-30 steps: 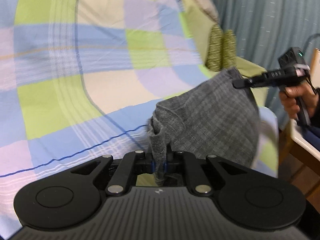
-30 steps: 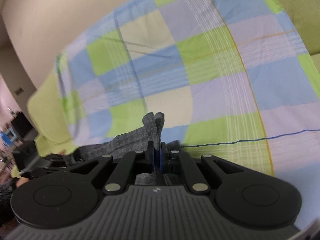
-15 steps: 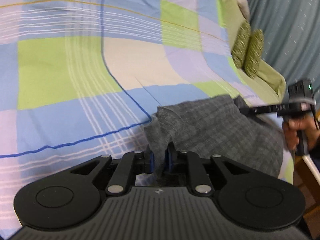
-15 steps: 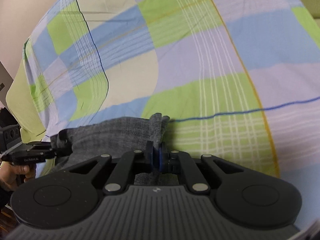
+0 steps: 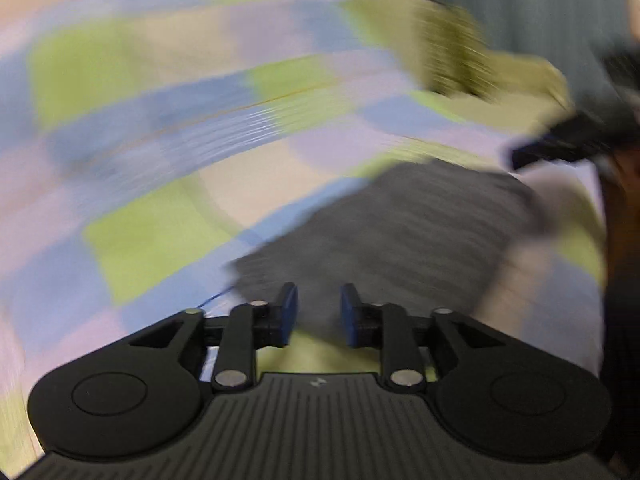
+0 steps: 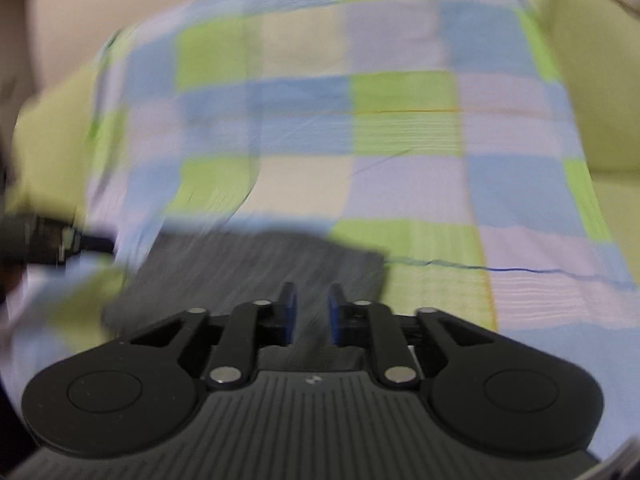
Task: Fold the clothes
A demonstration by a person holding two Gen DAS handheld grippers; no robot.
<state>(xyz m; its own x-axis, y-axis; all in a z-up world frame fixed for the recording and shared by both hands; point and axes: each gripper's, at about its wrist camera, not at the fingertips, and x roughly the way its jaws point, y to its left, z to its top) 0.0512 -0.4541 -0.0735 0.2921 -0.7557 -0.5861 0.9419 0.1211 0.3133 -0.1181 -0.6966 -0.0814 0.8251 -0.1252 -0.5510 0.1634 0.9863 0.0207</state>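
My two grippers, the left gripper [image 5: 315, 313] and the right gripper [image 6: 312, 311], are black plastic with blue finger pads [image 5: 289, 312], silver screws and ribbed bodies.

Grey garment [image 5: 400, 236] lies flat, folded, on checked sheet [image 5: 160, 152].

Soft, even indoor light, heavy motion blur over the checked bedspread [image 5: 168, 128], fisheye bending and dark corners.

bedspread [image 6: 400, 128] flat, passable | grey garment [image 6: 256, 268] lies low | cushions [image 5: 452, 52] obstruct far edge
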